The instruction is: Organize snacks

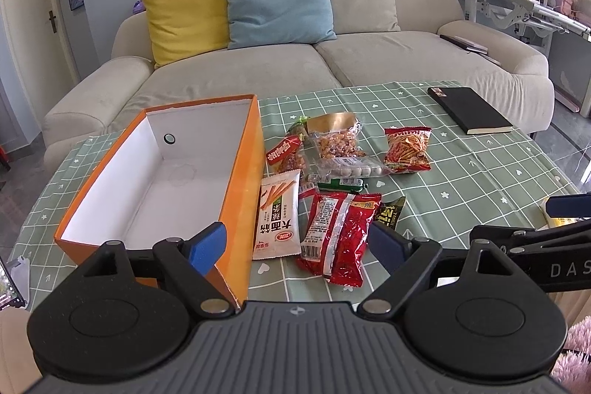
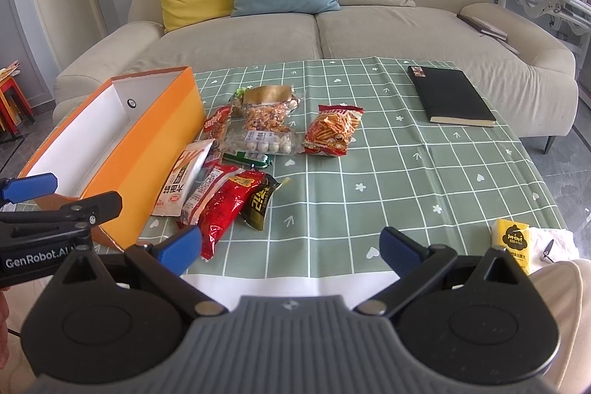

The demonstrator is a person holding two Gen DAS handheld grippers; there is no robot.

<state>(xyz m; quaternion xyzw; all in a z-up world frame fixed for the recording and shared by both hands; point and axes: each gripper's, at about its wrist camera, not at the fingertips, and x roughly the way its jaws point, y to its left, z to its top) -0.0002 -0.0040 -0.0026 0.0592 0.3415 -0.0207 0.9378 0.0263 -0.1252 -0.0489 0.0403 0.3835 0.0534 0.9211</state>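
Blue-padded fingers (image 1: 207,246) of the left hand-held gripper (image 1: 295,246) were spread wide, nothing being held between them; the near corner of the orange box (image 1: 242,180) was seen just behind the left finger, though contact could not be judged. The right hand-held gripper (image 2: 291,246) was likewise held wide open and empty above the near edge of the surface (image 2: 406,172), which was covered by a green checked cloth.

Snacks were heaped just right of the box. From the left wrist view, a large red packet (image 1: 340,239) lay at 12 o'clock, between the fingers, with a white breadstick packet (image 1: 279,220) at 11 o'clock against the box wall and a dark packet (image 1: 389,215) at 1 o'clock. Farther off were seen a green tube (image 1: 340,184), a clear pack of white balls (image 1: 351,168), a bag of mixed nuts (image 1: 338,139), a small red packet (image 1: 286,152) and, apart at 1 o'clock, a red bag of orange sticks (image 1: 406,146). The box was open and its white interior bare.

From the right wrist view the heap lay at 11 o'clock, the box at 10 o'clock. A black notebook (image 2: 450,96) lay well apart at 1 o'clock, a yellow tissue pack (image 2: 511,242) at 3 o'clock. A beige sofa (image 2: 332,32) with cushions was seen behind the surface.
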